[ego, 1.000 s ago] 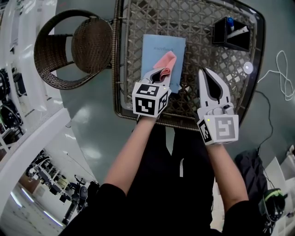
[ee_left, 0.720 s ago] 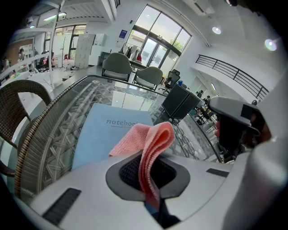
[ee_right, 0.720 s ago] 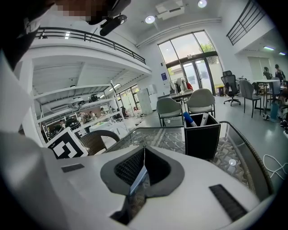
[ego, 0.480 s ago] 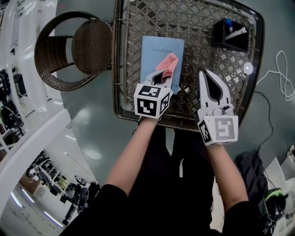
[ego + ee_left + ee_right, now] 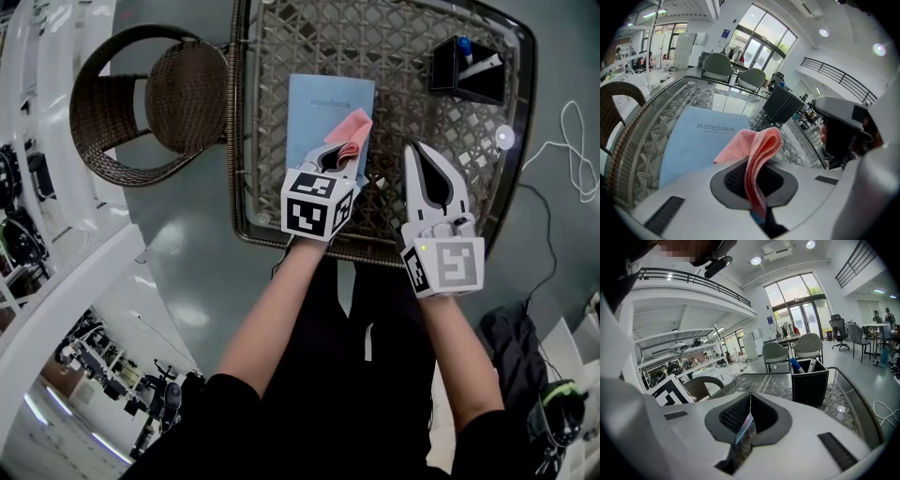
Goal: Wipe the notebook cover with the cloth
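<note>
A light blue notebook point(image 5: 323, 108) lies on the glass-topped wicker table point(image 5: 394, 47); its cover point(image 5: 701, 138) reads "notebook". My left gripper point(image 5: 337, 155) is shut on a pink cloth point(image 5: 351, 131), which hangs folded over the notebook's right part. In the left gripper view the pink cloth point(image 5: 757, 154) is pinched between the jaws. My right gripper point(image 5: 427, 169) hovers to the right of the notebook, shut with nothing held, its jaws point(image 5: 747, 420) pressed together.
A black pen holder point(image 5: 469, 67) with a blue marker stands at the table's far right, also the black pen holder point(image 5: 809, 385). A round wicker chair point(image 5: 155, 98) sits left of the table. A white cable point(image 5: 577, 150) lies on the floor at right.
My left gripper has slid the pink cloth a little to the right across the notebook. The right gripper has stayed put.
</note>
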Motion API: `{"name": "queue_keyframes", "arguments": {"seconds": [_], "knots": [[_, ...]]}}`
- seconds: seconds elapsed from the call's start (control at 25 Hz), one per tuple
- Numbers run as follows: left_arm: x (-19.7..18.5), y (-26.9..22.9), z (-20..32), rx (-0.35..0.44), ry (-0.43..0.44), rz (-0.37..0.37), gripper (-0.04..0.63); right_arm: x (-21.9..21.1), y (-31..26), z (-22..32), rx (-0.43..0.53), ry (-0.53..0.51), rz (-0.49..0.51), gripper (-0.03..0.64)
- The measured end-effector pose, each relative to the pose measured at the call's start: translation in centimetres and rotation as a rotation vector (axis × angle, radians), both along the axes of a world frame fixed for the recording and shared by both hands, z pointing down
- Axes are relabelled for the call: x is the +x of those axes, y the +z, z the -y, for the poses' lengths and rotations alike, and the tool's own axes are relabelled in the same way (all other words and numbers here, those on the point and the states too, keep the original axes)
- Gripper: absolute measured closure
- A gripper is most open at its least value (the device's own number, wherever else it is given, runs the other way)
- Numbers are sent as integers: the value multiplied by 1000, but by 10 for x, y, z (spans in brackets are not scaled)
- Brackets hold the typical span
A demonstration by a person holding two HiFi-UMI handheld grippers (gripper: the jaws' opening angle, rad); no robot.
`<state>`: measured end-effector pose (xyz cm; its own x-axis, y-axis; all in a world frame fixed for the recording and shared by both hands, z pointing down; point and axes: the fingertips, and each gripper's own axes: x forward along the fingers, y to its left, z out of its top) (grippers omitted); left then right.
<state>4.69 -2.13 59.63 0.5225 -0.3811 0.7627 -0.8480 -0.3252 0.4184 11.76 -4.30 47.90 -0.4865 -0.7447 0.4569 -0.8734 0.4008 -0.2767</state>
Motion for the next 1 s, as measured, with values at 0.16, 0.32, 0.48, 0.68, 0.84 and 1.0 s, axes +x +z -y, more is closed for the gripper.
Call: {"name": "queue_keyframes", "arguments": {"seconds": [0.16, 0.32, 0.48, 0.68, 0.84, 1.0], "knots": [[9, 0, 0, 0, 6, -18, 578, 0, -2, 0, 2, 6, 7, 584], [17, 1, 1, 2, 16, -23, 578, 2, 0, -2, 3, 13, -7, 584], [19, -2, 2, 0, 15, -62, 578, 3, -3, -2, 5, 37, -17, 584], [-2, -24, 7, 51, -22, -133, 578, -7, -8, -3, 6, 49, -23, 584], [-49, -43, 15, 105, -100, -127, 578, -14, -9, -6, 6, 49, -20, 584], [-98, -57, 14, 137, -139, -85, 578, -30, -11, -11, 3, 39, -17, 584]]}}
